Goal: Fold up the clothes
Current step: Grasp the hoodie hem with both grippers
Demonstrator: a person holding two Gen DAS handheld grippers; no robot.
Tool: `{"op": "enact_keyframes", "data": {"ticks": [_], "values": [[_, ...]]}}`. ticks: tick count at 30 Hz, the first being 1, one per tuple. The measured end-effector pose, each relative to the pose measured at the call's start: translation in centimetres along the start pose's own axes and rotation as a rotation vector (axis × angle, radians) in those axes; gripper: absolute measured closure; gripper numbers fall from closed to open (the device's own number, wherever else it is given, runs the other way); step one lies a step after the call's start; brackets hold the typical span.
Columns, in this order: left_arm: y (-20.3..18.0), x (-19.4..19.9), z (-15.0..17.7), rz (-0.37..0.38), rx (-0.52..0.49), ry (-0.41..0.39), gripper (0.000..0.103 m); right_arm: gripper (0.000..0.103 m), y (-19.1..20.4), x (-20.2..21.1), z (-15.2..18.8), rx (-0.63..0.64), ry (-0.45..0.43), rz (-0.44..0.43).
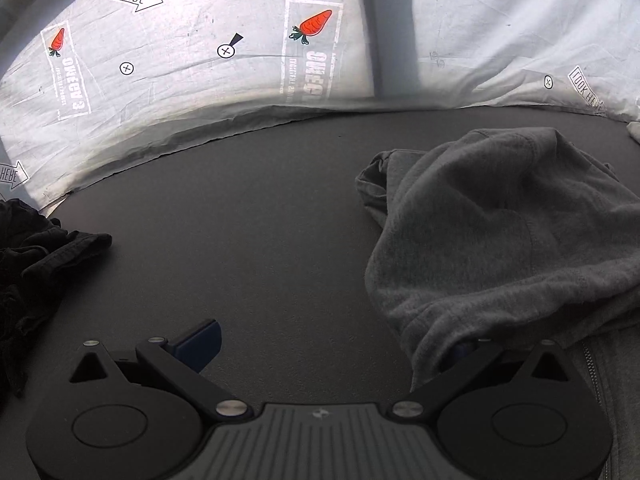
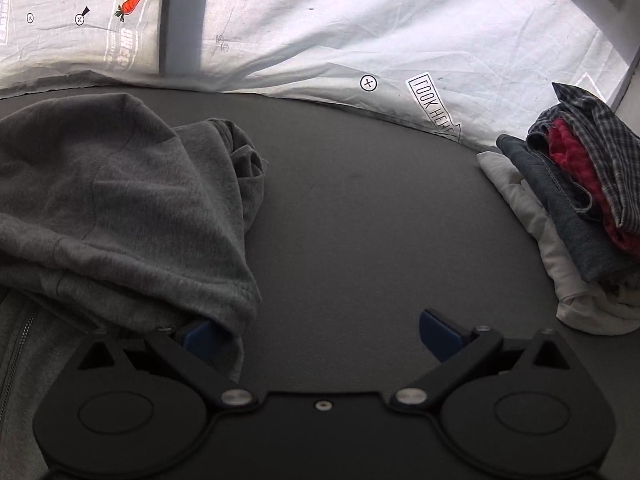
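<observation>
A grey zip-up sweatshirt lies bunched on the dark table, to the right in the left wrist view and to the left in the right wrist view. My left gripper is open wide; its left blue pad is bare, while the sweatshirt's hem drapes over the right finger. My right gripper is also open wide. Its left pad sits partly under the sweatshirt's edge and its right pad is bare over the table. The zipper shows near the bottom left.
A crumpled black garment lies at the table's left edge. A stack of clothes, plaid, red, denim and white, sits at the right. A white printed sheet hangs behind the table, with a grey post shadowed on it.
</observation>
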State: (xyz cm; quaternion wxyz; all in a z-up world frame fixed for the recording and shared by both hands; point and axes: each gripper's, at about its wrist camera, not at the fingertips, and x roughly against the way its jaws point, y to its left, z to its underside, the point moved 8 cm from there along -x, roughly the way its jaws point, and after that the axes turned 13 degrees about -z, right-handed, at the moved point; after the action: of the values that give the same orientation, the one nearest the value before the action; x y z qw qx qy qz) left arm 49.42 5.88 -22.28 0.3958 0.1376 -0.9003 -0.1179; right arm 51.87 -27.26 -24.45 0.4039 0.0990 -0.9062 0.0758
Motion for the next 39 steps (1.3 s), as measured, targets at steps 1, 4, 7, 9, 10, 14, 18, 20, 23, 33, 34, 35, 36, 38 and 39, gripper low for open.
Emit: {"op": "enact_keyframes", "data": {"ticks": [1,4,7,9,10,14,18,20,23,33,34,35,36,38,39], "values": [[0.2,0.2,0.0,0.015,0.007,-0.004,0.000,0.000,0.1,0.1,0.2,-0.004,0.004,-0.005],[0.7,0.9,-0.1,0.062,0.029,-0.014,0.000,0.000,0.1,0.4,0.9,-0.030,0.014,-0.026],[1.2,1.6,-0.2,0.108,0.050,-0.025,0.000,0.000,0.0,0.7,1.7,-0.063,0.026,-0.047],[1.5,2.2,-0.1,0.133,0.063,-0.033,0.000,0.000,0.0,1.0,2.2,-0.079,0.030,-0.059],[1.6,2.6,0.1,0.137,0.071,-0.036,0.000,0.000,0.0,1.3,2.5,-0.086,0.030,-0.065],[2.7,3.5,2.0,0.134,0.129,-0.004,0.000,0.000,0.2,2.2,3.6,-0.110,0.037,-0.095],[3.5,4.3,4.9,0.132,0.173,0.055,0.000,0.000,0.3,3.3,4.9,-0.148,0.043,-0.139],[3.8,4.8,6.7,0.135,0.189,0.091,0.000,0.000,0.4,3.7,5.8,-0.185,0.056,-0.172],[3.9,5.5,9.0,0.162,0.217,0.136,0.000,0.001,0.3,4.4,7.2,-0.252,0.074,-0.234],[3.3,7.8,15.3,0.224,0.303,0.259,0.015,0.053,-0.4,8.1,11.4,-0.478,0.037,-0.441],[3.3,8.2,15.8,0.224,0.300,0.256,0.018,0.056,-0.5,8.4,12.0,-0.503,0.037,-0.459],[3.3,8.7,16.2,0.226,0.296,0.256,0.019,0.061,-0.6,8.7,12.6,-0.529,0.036,-0.478],[3.4,9.1,16.7,0.227,0.293,0.255,0.022,0.065,-0.7,9.1,13.2,-0.554,0.036,-0.496],[3.6,9.9,17.4,0.237,0.296,0.259,0.027,0.070,-0.8,9.8,14.4,-0.601,0.037,-0.532],[3.7,10.3,17.8,0.248,0.301,0.262,0.029,0.073,-0.8,10.1,15.0,-0.621,0.039,-0.550]]}}
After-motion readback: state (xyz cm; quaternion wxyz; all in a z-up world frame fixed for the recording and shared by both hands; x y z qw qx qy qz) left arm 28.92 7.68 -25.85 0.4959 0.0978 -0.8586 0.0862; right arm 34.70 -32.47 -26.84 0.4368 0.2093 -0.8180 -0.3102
